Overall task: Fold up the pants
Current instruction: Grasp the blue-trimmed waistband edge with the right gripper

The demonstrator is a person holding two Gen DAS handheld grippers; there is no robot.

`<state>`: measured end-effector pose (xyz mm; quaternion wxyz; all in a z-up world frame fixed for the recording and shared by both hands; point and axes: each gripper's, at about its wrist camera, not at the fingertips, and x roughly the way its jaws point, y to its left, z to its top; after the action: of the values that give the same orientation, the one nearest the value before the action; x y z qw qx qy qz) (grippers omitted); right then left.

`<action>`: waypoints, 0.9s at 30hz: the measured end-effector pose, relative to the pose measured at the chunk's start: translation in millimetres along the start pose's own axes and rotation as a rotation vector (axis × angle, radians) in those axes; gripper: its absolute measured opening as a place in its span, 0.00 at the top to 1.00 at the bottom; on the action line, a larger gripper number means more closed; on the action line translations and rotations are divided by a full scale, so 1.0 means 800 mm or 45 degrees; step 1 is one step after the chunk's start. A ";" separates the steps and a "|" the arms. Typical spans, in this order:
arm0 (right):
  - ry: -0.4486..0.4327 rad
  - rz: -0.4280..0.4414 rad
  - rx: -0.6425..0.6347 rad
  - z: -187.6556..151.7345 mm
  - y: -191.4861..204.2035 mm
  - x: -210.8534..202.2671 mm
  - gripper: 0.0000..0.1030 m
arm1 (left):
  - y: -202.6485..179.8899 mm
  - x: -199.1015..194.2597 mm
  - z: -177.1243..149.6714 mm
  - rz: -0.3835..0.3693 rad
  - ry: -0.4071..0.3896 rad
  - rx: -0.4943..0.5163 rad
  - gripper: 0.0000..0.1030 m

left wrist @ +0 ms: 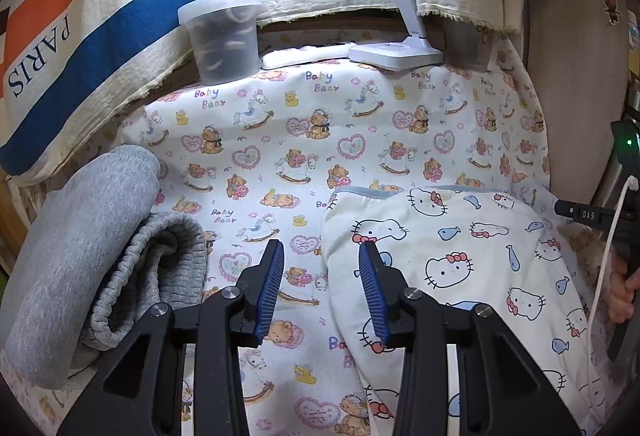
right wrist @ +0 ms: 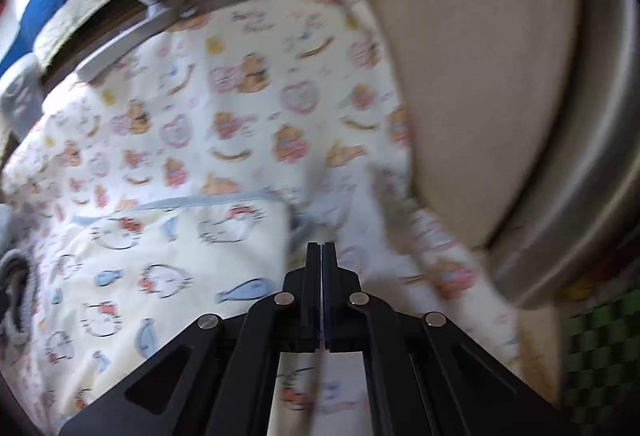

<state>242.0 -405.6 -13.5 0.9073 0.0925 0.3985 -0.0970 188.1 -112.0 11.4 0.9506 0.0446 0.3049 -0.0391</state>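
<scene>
On the bear-print sheet [left wrist: 280,140], left gripper [left wrist: 322,268] half-open w/ nothing held straddles the pants' [left wrist: 460,248] edge, right gripper [right wrist: 321,250] clamped flat, apparently empty: risk it missed the cloth, so fold drags crooked

My right claw [right wrist: 321,248]: jaws closed flat together, nothing visible between them, tips just off the right edge of the pants. Pants [right wrist: 160,276]: cream, cat-face and blue-fish print, pale blue waistband along the far edge, lying across the counter's near left part. Counter [right wrist: 248,84]: covered with a bear-and-heart print sheet. Grey knit garment [right wrist: 16,276]: at the left edge, touching the pants. View blurred throughout.
</scene>
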 end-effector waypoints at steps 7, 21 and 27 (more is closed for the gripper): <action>0.115 0.200 0.001 -0.009 0.004 0.018 0.99 | 0.001 0.002 0.000 0.007 0.008 -0.006 0.62; 0.082 0.298 0.094 -0.009 0.000 0.027 0.70 | -0.002 -0.001 -0.001 0.031 -0.015 0.020 0.60; 0.103 0.270 0.015 -0.013 0.014 0.032 0.99 | -0.002 0.000 -0.002 0.027 -0.012 0.024 0.54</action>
<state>254.6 -394.6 -37.9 0.8951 0.1433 0.4223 0.0010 186.6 -113.2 9.8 0.9518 0.0567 0.2996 -0.0322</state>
